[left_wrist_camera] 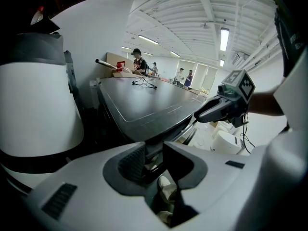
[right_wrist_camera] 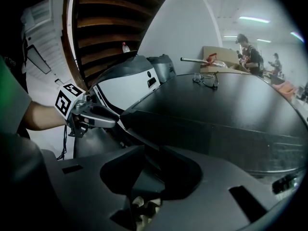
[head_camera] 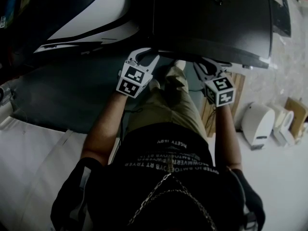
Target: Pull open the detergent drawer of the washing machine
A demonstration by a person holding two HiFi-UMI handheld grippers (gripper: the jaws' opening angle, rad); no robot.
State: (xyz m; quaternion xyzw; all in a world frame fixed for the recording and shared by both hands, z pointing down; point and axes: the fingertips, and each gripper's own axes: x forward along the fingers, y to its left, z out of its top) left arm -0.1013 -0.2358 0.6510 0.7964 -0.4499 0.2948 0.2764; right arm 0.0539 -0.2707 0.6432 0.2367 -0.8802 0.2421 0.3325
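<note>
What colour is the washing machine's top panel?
Top panel is black; best in head view.

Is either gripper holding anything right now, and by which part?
Cannot tell. Left gripper and right gripper both reach the front top edge of the washing machine, which shows dark between their jaws; whether either clamps it isn't clear.

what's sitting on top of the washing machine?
A pair of glasses lies near the far edge of the washing machine top. Its front face is in shadow, so the drawer cannot be made out.
</note>
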